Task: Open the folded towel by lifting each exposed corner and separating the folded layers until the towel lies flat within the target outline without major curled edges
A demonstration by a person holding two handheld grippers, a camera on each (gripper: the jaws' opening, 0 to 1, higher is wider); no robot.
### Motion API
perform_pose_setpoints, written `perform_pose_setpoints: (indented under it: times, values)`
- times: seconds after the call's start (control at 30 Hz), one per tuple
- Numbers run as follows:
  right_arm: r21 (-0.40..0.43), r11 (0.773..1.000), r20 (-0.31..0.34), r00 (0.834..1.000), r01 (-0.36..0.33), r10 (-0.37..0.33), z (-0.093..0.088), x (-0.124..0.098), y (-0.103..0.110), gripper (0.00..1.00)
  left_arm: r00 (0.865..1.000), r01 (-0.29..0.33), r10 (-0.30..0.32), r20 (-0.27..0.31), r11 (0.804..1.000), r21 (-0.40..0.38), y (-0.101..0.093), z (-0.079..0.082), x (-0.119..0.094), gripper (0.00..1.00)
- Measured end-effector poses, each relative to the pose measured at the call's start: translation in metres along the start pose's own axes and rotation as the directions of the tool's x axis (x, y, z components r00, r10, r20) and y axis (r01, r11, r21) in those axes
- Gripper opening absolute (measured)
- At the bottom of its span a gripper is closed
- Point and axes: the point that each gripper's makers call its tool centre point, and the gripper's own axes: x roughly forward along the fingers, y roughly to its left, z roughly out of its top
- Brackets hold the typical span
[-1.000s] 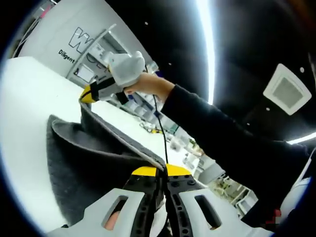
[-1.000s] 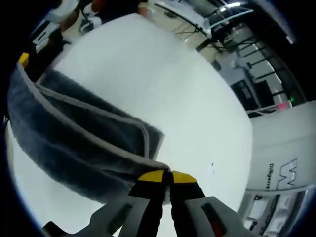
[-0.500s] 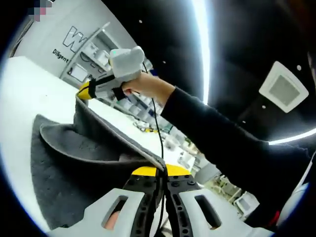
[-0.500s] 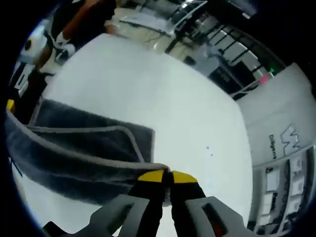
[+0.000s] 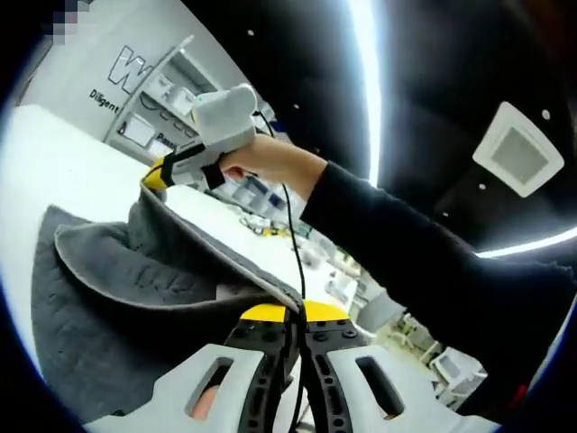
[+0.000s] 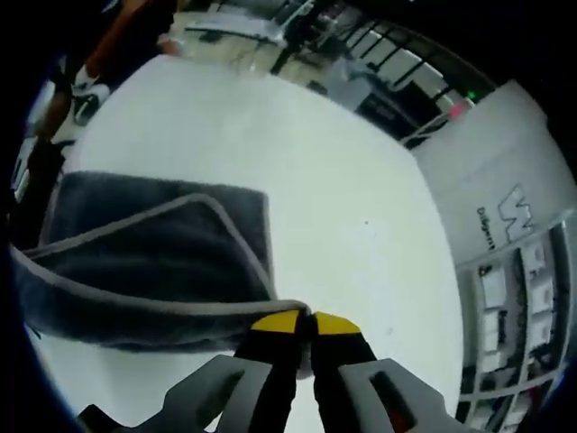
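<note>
A dark grey towel (image 5: 135, 298) with a pale hem hangs between both grippers above the white table (image 5: 54, 171). My left gripper (image 5: 294, 316) is shut on one corner of the towel. In the left gripper view the right gripper (image 5: 159, 174), held by a hand in a black sleeve, pinches the far corner. In the right gripper view my right gripper (image 6: 311, 323) is shut on the towel (image 6: 144, 262) edge, with a lower layer still lying folded on the table (image 6: 343, 207).
Shelving and a white wall with lettering (image 5: 117, 81) stand past the table's far side. A person in dark clothes (image 6: 117, 45) stands at the table's far edge in the right gripper view. Bare tabletop lies right of the towel.
Both grippers have risen with the towel's edge, and more of the towel has come off the table. The upper layer has opened further away from the lower one.
</note>
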Motion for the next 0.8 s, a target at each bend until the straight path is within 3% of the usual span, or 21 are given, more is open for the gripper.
perform_pose_setpoints:
  times: [0.27,0.6,0.8]
  values:
    - [0.038,0.999,-0.009,0.999,0.031,-0.03,-0.02,-0.006,-0.006,0.0,1.0,0.006,-0.005,-0.016,1.0,0.015,-0.011,-0.014,0.014,0.02]
    - [0.099,0.991,-0.071,0.994,0.092,-0.085,-0.053,-0.018,-0.012,0.0,1.0,-0.008,0.008,-0.013,0.999,0.039,-0.011,-0.018,0.034,0.02]
    - [0.126,0.985,-0.074,0.991,0.121,-0.112,-0.063,-0.027,-0.015,0.0,0.999,-0.004,0.005,-0.039,0.999,0.036,-0.008,-0.027,0.047,0.02]
